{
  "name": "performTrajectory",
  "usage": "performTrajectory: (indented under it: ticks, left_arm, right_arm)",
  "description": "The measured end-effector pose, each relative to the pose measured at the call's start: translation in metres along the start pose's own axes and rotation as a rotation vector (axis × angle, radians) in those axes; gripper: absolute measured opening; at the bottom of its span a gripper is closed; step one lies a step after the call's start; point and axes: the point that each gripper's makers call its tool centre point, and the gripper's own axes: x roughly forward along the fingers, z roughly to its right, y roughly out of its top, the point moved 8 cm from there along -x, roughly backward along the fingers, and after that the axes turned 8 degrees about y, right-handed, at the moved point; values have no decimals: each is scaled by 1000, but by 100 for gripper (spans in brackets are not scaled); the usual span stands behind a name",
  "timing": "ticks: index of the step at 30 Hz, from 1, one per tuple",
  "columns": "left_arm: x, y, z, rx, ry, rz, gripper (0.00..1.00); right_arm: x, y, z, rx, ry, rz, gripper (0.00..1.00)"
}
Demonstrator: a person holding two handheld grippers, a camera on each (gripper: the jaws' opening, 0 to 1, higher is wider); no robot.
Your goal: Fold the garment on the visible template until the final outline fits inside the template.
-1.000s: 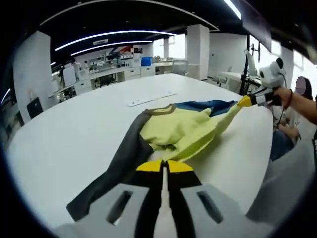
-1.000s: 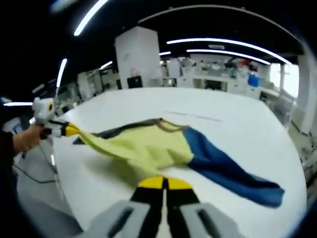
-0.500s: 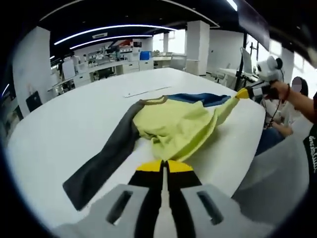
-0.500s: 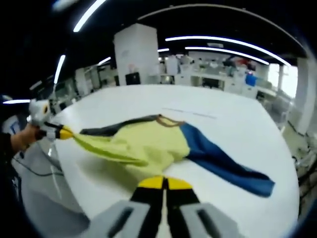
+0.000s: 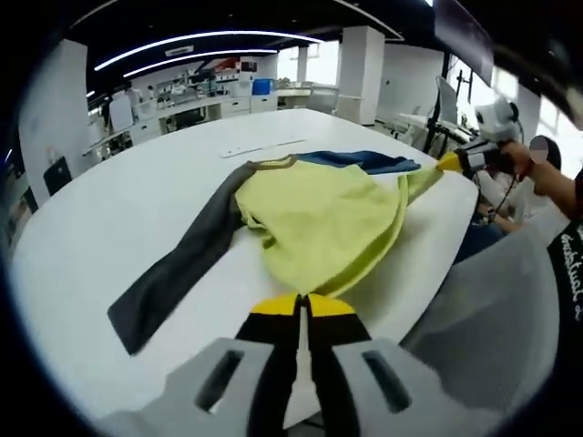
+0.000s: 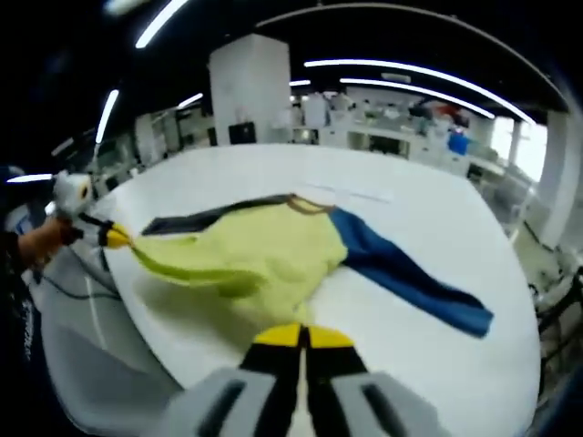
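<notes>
The garment (image 5: 314,218) is spread on the white table (image 5: 109,237), its long axis laid from the grey sleeve (image 5: 173,273) to the blue sleeve (image 6: 410,282), collar pointed toward the far side. Its yellow hem is pinched at one corner by the closed left gripper (image 5: 299,305) and at the other by the closed right gripper (image 6: 301,335). Benches and strip lights of a lab room are seen beyond.

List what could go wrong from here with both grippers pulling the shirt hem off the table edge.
1. Both the left gripper and right gripper are shut on the yellow shirt hem near the white table edge; more pulling may drag it off.
2. The grey sleeve and blue sleeve trail loosely and may bunch.
3. I can't make out a template outline, so placement may drift.
</notes>
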Motion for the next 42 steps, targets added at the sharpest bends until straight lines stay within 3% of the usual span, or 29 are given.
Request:
performTrajectory:
  ticks: [8,12,22,26,33,42]
  left_arm:
    - [-2,-22,-6,22,-12,-56,0]
    - [-1,-36,-5,60,-15,-127,0]
    - [3,-44,21,136,-6,-227,0]
    - [3,-52,20,74,-2,-267,0]
    - [9,-63,24,33,-8,-304,0]
    - [10,-65,26,106,8,-311,0]
  right_arm:
    - [-14,-19,-6,16,-46,-30,0]
    - [-17,-34,-8,27,-67,-55,0]
    - [-12,-71,-22,47,-62,-153,0]
    - [-5,-90,-20,59,-69,-185,0]
    - [3,-106,-15,67,-82,-225,0]
    - [6,-111,-16,84,-80,-235,0]
